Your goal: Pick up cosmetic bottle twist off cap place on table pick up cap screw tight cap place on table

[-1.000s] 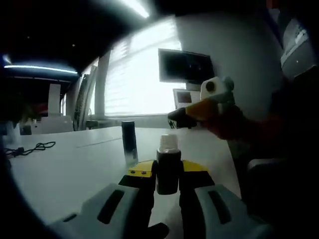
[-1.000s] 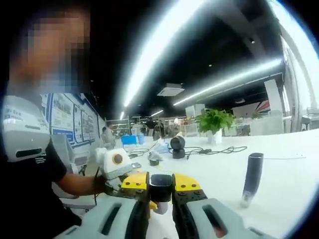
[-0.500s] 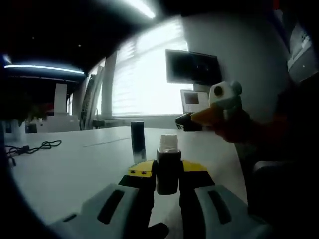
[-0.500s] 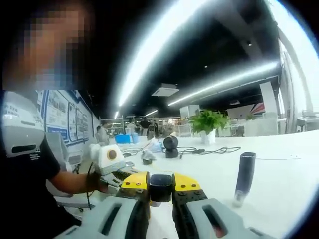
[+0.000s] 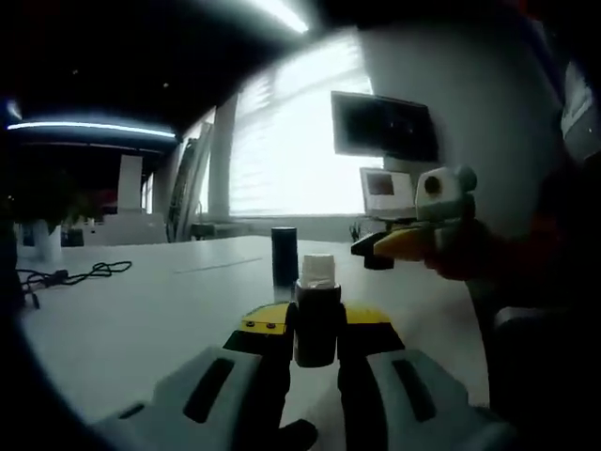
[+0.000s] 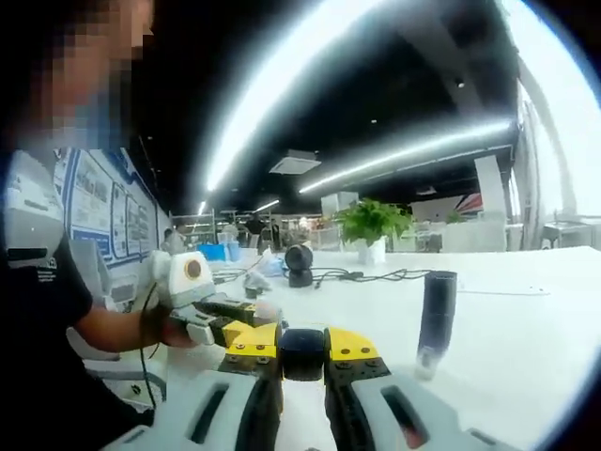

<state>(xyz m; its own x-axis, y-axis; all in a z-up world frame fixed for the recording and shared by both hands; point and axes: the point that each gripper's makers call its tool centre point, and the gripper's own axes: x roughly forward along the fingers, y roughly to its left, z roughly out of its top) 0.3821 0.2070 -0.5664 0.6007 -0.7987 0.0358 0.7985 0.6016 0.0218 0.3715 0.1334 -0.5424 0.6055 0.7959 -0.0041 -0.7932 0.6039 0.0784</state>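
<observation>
Since the cap (image 6: 302,351) is off, we hold it clamped in our right gripper (image 6: 302,362) while our left gripper (image 5: 317,343) pinches the uncapped cosmetic bottle (image 5: 317,319) upright over the table (image 5: 141,310), apart, ready for setting down.

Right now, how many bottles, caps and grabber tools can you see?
Bottles: 2, the open cosmetic bottle in the left gripper and a dark bottle standing on the table.
Caps: 1, the black cap in the right gripper.
Grippers: 2.
Total: 5.

Open-plan office: white desks (image 6: 526,310), wall monitor (image 5: 383,127), potted plant (image 6: 368,224).
</observation>
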